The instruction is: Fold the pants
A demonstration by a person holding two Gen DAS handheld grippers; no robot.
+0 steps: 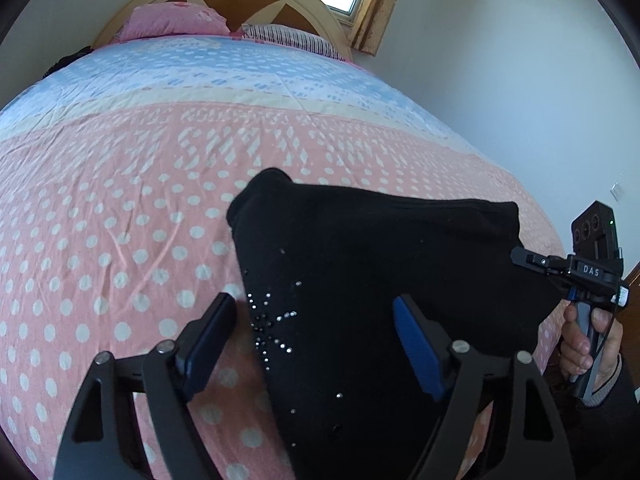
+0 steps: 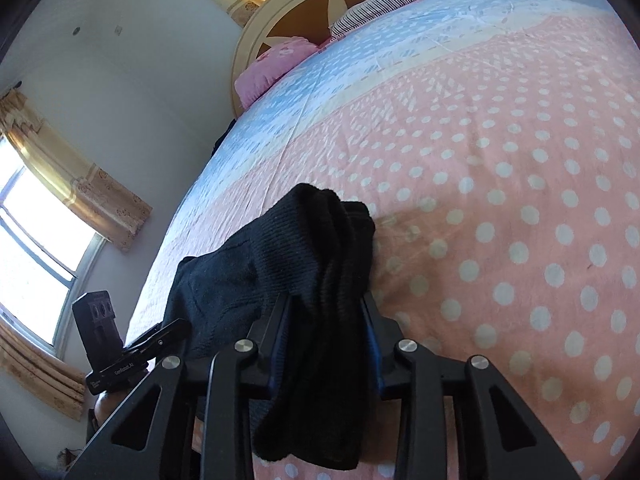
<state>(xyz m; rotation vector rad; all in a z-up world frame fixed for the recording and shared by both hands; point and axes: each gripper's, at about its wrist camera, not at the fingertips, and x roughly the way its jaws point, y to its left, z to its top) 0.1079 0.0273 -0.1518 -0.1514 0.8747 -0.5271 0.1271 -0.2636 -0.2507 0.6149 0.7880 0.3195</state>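
Both claws are at the near edge of the bed [image 1: 120,208], over the black pants [image 1: 360,264]. My right gripper [image 2: 326,320] is clamped on a bunched part of the pants: in the right wrist view the ribbed black cloth is squeezed between the two pads and hangs down in front of them. My left gripper [image 1: 316,328] has its jaws apart. One finger is over the pink bedspread, the other over the black cloth, and the left edge of the pants with the small shiny studs [image 1: 272,328] lies between them. I see no pressing there, so I judge nothing is held by it.

The pants lie crumpled on the dotted pink cover, near me, well apart from the pillows [image 1: 176,20] at the headboard.

I think this cloth is soft, thick and quite light, knitted, so it will sag and stretch and will not keep any shape. It is not slippery, so the pads should hold it. I would take it at an edge or hem, not in the middle.

No container is visible anywhere; the pants rest directly on the bed.
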